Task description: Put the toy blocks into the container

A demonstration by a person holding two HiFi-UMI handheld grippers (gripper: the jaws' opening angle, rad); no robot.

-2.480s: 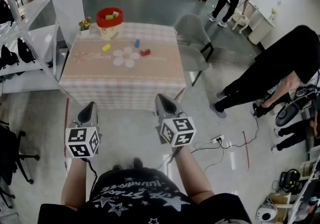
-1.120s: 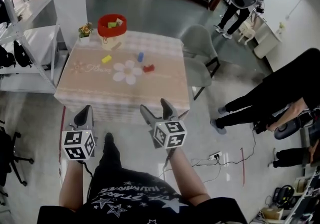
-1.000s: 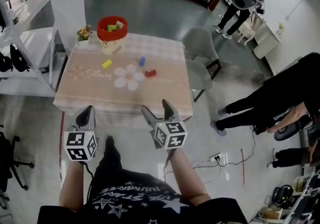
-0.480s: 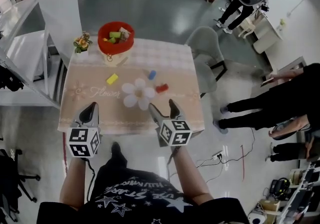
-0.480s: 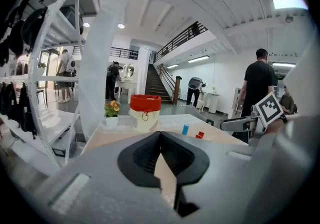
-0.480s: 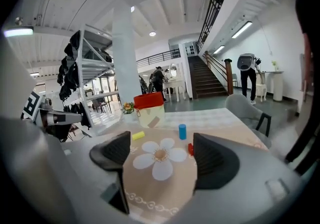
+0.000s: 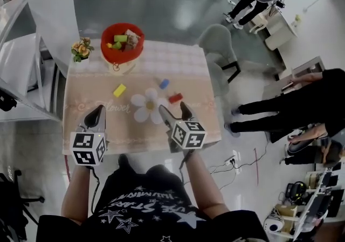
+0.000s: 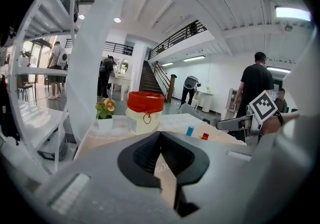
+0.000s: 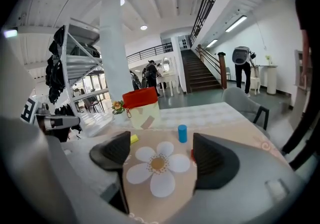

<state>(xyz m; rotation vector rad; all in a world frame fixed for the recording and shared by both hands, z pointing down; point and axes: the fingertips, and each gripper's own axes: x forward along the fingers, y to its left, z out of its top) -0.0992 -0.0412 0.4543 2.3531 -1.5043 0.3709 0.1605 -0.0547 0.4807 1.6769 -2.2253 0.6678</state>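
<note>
A beige container with a red rim (image 7: 122, 44) (image 8: 145, 113) (image 9: 141, 107) stands at the table's far left and holds several blocks. Three blocks lie loose on the pink cloth: a yellow block (image 7: 119, 90) (image 9: 134, 138), a blue block (image 7: 164, 83) (image 8: 190, 130) (image 9: 182, 133) and a red block (image 7: 175, 97) (image 8: 204, 136). My right gripper (image 7: 175, 113) (image 9: 160, 150) hangs open over the white flower print (image 9: 157, 165), short of the blue and red blocks, with nothing in it. My left gripper (image 7: 97, 112) (image 8: 160, 135) is shut and empty over the table's near left part.
A small pot of flowers (image 7: 81, 49) (image 8: 104, 113) stands just left of the container. A grey chair (image 7: 215, 47) is at the table's right side. White shelving (image 7: 21, 74) runs along the left. People (image 7: 302, 101) stand to the right.
The person has walked up to the table, so both grippers now hang over its near edge instead of the floor. The right gripper's jaws have opened.
</note>
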